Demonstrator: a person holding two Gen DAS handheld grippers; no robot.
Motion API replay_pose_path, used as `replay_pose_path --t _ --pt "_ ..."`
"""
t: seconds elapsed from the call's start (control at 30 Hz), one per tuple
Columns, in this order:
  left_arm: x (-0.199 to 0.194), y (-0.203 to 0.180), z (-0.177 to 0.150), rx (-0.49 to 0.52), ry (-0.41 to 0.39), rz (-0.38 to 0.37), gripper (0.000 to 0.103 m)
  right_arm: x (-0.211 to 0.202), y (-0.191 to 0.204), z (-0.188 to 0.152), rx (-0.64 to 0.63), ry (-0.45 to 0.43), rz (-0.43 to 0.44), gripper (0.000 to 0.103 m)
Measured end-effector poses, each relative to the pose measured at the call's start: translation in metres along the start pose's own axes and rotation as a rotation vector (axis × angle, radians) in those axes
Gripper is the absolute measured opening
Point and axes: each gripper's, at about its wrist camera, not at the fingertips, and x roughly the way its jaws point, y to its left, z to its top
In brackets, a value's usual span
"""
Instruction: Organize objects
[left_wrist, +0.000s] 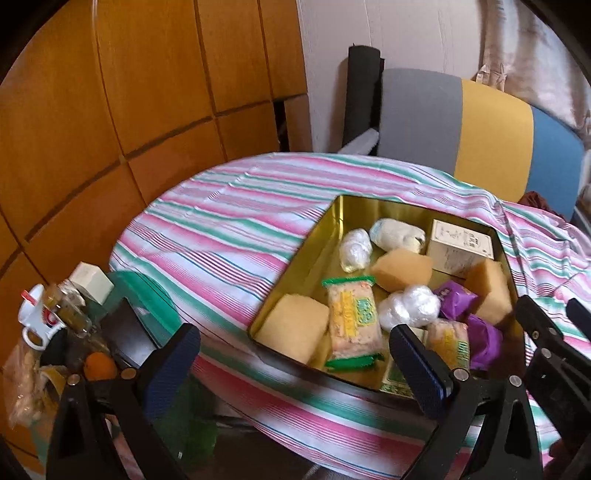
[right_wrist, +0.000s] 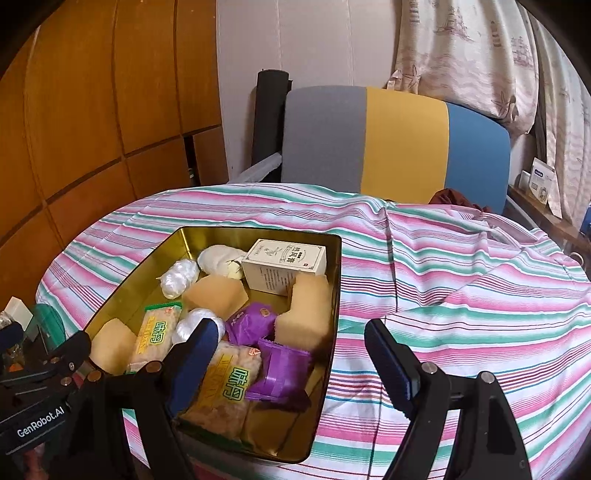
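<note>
— Over the round table with the pink, green and white striped cloth: left black gripper with blue pads, jaws wide apart, holding nothing. Same with the right black gripper with blue pads.

— And in the shiny gold tin box?

— Filled with small things. White paper carton at the far side. Yellow sponge blocks, white plastic-wrapped balls, green-edged snack packs, purple crinkly packets.

— Past the table?

— Chair back in grey, yellow and blue. White mug and glass jar to the left, off the table.
</note>
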Motion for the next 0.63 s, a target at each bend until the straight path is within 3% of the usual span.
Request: replay_pose_path --t 0.63 --pt "0.0034 0.0018 -0.0023 -0.028 0.035 -0.023 0.103 0.0035 -0.0045 -0.0042 0.027 0.014 -0.006 0.083"
